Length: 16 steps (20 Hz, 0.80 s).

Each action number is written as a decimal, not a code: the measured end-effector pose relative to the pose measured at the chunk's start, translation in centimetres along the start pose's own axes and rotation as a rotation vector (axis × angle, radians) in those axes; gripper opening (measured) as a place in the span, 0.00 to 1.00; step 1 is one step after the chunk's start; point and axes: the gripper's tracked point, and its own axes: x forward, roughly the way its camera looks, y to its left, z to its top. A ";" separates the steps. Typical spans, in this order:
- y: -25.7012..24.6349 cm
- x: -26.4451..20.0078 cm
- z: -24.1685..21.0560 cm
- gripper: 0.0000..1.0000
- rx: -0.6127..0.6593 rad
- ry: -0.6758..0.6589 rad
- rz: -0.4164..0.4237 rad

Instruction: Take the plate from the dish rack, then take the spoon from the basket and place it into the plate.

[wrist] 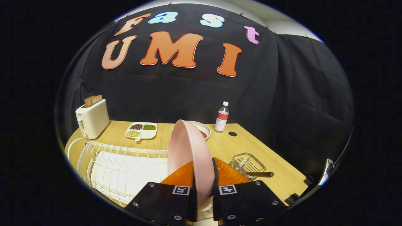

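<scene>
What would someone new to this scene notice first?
The pink plate, held on edge between the gripper fingers, which press on it from both sides, above the white dish rack. To the right of the fingers sits a wire basket with a dark spoon handle sticking out. Further back on the table stand a toaster with bread, a divided tray and a bottle.

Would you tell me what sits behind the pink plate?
Behind the pink plate, which the gripper clamps on edge, a white bowl peeks out with something reddish inside; the plate covers most of it.
</scene>
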 end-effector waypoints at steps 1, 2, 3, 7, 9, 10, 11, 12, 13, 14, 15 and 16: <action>0.2 0.0 0.3 0.19 -0.009 -0.004 -0.012; 0.1 -0.2 0.8 0.19 -0.020 -0.016 -0.025; 0.1 -0.3 1.3 0.19 -0.032 -0.030 -0.041; -0.3 -0.8 2.2 0.19 -0.068 -0.051 -0.064; -0.8 -1.0 2.4 0.19 -0.053 -0.057 -0.071; -1.0 -1.2 2.4 0.19 -0.045 -0.054 -0.066; -1.1 -1.5 2.3 0.19 -0.034 -0.053 -0.059; -1.4 -2.0 2.4 0.19 -0.021 -0.057 -0.050; -1.5 -2.7 2.7 0.19 -0.005 -0.067 -0.036; -1.8 -3.6 2.7 0.19 0.011 -0.075 -0.020; -2.0 -4.7 2.9 0.19 0.027 -0.086 0.001; -2.3 -5.9 3.0 0.19 0.047 -0.096 0.025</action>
